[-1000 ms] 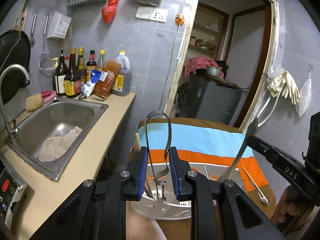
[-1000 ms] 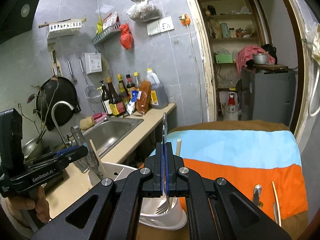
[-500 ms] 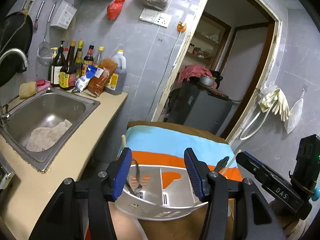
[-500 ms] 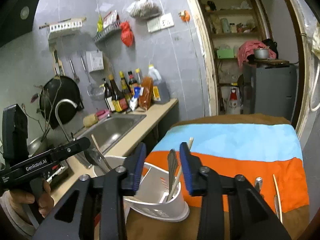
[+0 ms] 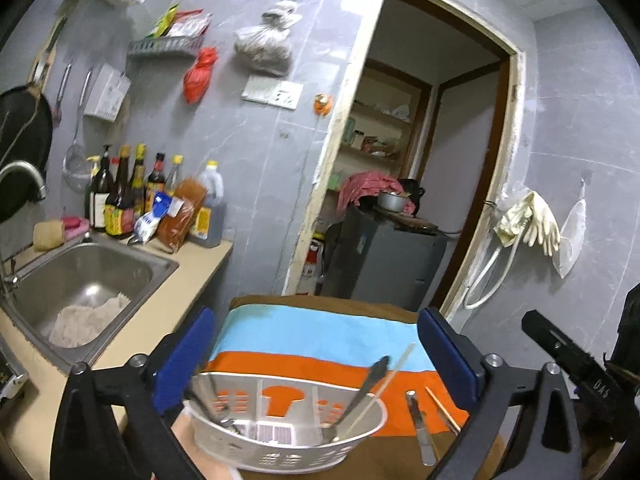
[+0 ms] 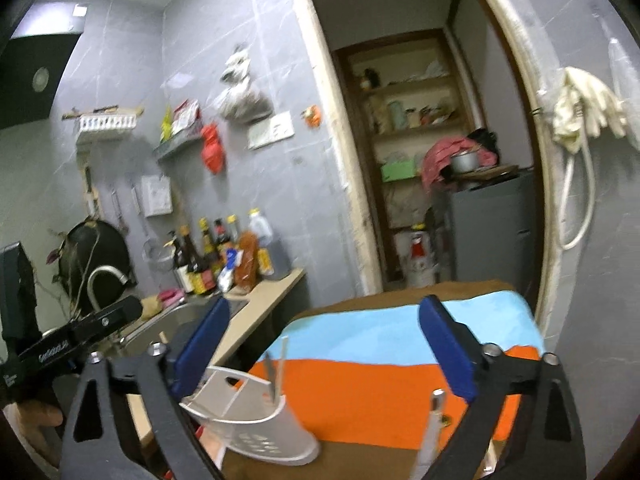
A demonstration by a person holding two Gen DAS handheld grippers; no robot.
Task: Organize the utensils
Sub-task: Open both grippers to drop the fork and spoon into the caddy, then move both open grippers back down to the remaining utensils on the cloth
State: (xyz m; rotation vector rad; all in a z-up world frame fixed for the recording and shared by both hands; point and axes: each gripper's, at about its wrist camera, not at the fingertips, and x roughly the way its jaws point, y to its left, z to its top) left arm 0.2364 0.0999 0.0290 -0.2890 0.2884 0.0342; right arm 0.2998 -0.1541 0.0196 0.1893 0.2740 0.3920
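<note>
Both sets of jaws are seen spread wide with nothing gripped: the left gripper (image 5: 316, 356) has just been opening and its blue pads (image 5: 448, 360) stand either side of the view, clear of everything, and the right gripper (image 6: 324, 352) has likewise just been opening, its pads apart and bare. Behind, grey tiled wall and an open doorway (image 5: 420, 160) are noted, with a dark cabinet (image 5: 384, 256) beyond. At left a steel sink (image 5: 92, 276) is set in a beige counter (image 5: 172, 300), a pale cloth lying in its basin; sauce bottles (image 5: 132, 196) are lined up at the back of the counter. A table spread with a blue, orange and brown cloth (image 5: 320, 336) is placed in front. On it, nearest the left gripper, stands the white utensil basket (image 5: 288, 436), divided into compartments. A spoon (image 5: 360, 392) and a pale chopstick (image 5: 384, 388) are leaned together in its right compartment; metal tongs (image 5: 216, 408) are possibly lying in the left one, though that corner is partly hidden by the finger. Right of the basket, a metal utensil (image 5: 418, 428) and a second chopstick (image 5: 442, 410) are left flat on the cloth, just beside each other. Pale rubber gloves (image 5: 532, 220) are hung on the right wall.
</note>
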